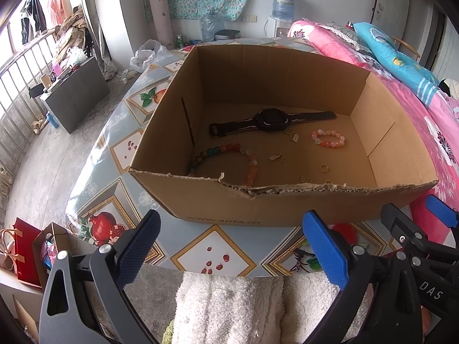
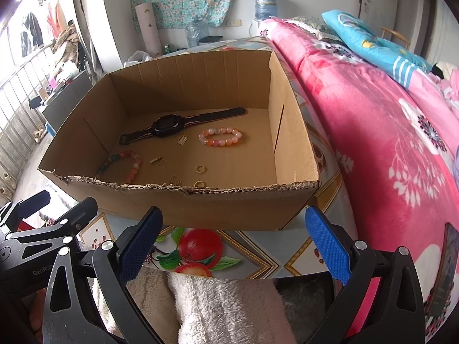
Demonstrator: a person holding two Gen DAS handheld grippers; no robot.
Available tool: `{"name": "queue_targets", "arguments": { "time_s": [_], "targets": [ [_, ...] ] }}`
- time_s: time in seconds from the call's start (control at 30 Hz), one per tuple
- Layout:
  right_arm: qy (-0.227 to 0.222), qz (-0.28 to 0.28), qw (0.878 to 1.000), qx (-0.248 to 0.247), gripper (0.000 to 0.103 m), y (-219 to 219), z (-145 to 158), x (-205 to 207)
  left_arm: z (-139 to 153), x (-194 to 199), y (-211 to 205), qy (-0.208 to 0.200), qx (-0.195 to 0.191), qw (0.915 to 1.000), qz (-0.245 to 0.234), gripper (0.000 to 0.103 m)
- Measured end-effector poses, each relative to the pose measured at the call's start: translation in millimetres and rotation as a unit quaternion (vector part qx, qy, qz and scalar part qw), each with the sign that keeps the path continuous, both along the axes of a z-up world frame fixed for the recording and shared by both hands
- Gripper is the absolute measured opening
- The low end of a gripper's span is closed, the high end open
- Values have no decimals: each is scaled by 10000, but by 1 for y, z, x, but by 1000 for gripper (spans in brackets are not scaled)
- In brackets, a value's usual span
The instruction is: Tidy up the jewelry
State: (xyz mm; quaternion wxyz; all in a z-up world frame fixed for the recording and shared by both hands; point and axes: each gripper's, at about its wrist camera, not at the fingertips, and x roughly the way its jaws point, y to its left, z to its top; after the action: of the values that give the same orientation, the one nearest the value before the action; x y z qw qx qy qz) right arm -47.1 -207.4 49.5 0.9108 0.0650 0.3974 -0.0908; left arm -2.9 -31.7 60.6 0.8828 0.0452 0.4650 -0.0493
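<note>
A table (image 1: 114, 149) covered in a fruit-print cloth carries an open cardboard box (image 1: 287, 206), standing just ahead of the fingertips in both views. Beyond the box, a plastic bag (image 1: 145, 54) appears to rest at the far edge.

One cardboard box (image 2: 183, 206) stands on the table. Inside it lie one black watch (image 2: 166, 125) toward the far side and two bead bracelets: a pink-orange one (image 2: 220, 137) to the right and a multicoloured one (image 2: 122, 164) near left. Two gold rings (image 2: 200, 168) lie by the near wall, and perhaps three small gold chain pieces (image 2: 158, 160), too tiny to count surely.
</note>
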Motion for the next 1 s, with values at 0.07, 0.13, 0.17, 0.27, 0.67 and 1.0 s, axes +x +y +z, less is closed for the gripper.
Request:
{"name": "queue_targets", "arguments": {
  "time_s": [0.07,0.13,0.17,0.27,0.67,1.0],
  "targets": [
    [6,-9,10000,-9,96,0,-1,0,0,0,0,-1,7,10000,-3,97],
    [14,-21,10000,-9,96,0,-1,0,-1,0,0,5,5,10000,-6,97],
    [16,-28,10000,-4,96,1,-2,-1,-1,1,0,7,6,10000,-11,97],
    [29,-39,10000,5,96,0,-2,-1,-2,1,-1,6,28,10000,-15,97],
    [46,-41,10000,-31,96,-1,-1,-1,-1,1,-2,7,31,10000,-15,97],
    [49,-40,10000,-37,96,-1,-1,-1,0,1,-2,14,22,10000,-13,97]
  ]
}}
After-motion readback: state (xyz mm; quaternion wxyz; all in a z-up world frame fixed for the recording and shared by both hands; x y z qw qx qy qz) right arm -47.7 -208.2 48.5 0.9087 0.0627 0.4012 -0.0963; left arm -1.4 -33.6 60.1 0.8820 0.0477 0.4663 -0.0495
